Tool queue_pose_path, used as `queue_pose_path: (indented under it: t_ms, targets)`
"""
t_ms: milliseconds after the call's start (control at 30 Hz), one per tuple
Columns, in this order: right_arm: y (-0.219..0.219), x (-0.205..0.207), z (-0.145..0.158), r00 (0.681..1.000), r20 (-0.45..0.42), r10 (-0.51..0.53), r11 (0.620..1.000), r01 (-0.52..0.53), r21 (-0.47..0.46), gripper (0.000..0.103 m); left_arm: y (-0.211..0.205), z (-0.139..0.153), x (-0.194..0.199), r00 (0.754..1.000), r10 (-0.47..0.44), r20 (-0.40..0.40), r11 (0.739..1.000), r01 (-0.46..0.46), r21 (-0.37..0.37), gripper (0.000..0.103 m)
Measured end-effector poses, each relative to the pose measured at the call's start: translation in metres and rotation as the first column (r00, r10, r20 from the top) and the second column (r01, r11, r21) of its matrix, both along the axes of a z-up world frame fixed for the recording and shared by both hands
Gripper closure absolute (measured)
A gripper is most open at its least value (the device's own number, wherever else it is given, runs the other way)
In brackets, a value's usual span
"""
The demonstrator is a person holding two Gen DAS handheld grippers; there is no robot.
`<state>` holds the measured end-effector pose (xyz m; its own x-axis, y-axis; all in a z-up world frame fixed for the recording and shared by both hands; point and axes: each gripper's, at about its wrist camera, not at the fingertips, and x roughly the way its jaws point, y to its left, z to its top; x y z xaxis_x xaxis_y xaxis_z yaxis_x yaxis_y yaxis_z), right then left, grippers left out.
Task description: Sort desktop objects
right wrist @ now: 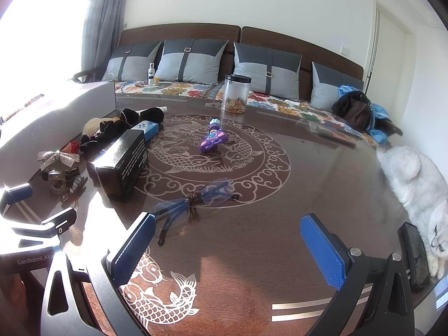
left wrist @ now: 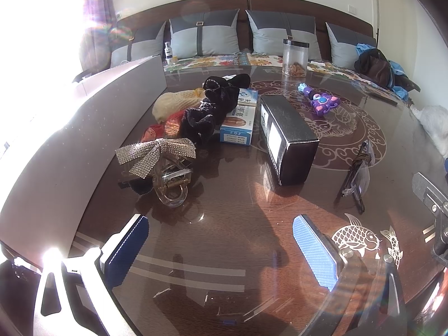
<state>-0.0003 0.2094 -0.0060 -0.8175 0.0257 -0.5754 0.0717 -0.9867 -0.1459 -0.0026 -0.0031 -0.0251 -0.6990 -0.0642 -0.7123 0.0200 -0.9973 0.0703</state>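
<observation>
Both grippers hang low over the near edge of the dark glass-topped round table (right wrist: 322, 173), the left gripper (left wrist: 221, 252) and the right gripper (right wrist: 235, 249) each with jaws spread wide and nothing between the blue pads. Sorting looks barely begun, judging by how things lie: a loose cluster sits along the left side beside a long grey box wall (left wrist: 92, 106), made up of a silver rhinestone bow (left wrist: 155, 152) on a clear plastic claw clip (left wrist: 172, 187), a black velvet scrunchie heap (left wrist: 212, 106), a cream mesh item (left wrist: 173, 102) and something red under it. Touching that heap is a blue-and-white carton (left wrist: 240, 120), and just beside the carton lies a black rectangular box (left wrist: 288, 137). Spread apart from these are a purple toy (right wrist: 214, 138) on the central fish medallion, blue-framed folded glasses (right wrist: 196, 198) just ahead of the right gripper's pads, and a clear black-lidded jar (right wrist: 236, 93) at the far edge. A white cat (right wrist: 420, 184) lies along the right rim beside a dark phone-like slab (right wrist: 417, 257). No clear groups or destination show, so nearly everything seems left to place.
</observation>
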Motion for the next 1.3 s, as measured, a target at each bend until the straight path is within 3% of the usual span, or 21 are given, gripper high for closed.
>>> queue_pose_path:
  t_ms: [300, 833, 1167, 1300]
  targets:
    - [0.001, -0.002, -0.006, 1.0, 0.025, -0.001, 1.0, 0.001, 0.007, 0.0, -0.007, -0.009, 0.003, 0.999, -0.01, 0.033, 1.0, 0.01, -0.011, 0.0]
    - [-0.015, -0.011, -0.04, 0.973, 0.214, 0.088, 0.996, -0.092, 0.012, 0.0, -0.037, -0.024, 0.015, 0.989, -0.037, 0.144, 0.999, 0.041, -0.025, 0.0]
    - [-0.019, -0.014, -0.055, 0.956, 0.278, 0.092, 0.995, -0.097, 0.004, 0.0, -0.051, -0.028, 0.012, 0.98, -0.054, 0.193, 0.997, 0.041, 0.072, 0.0]
    - [-0.016, -0.016, -0.057, 0.954, 0.287, 0.084, 0.996, -0.084, -0.012, 0.0, -0.048, -0.028, 0.01, 0.978, -0.055, 0.199, 0.997, 0.042, 0.069, 0.0]
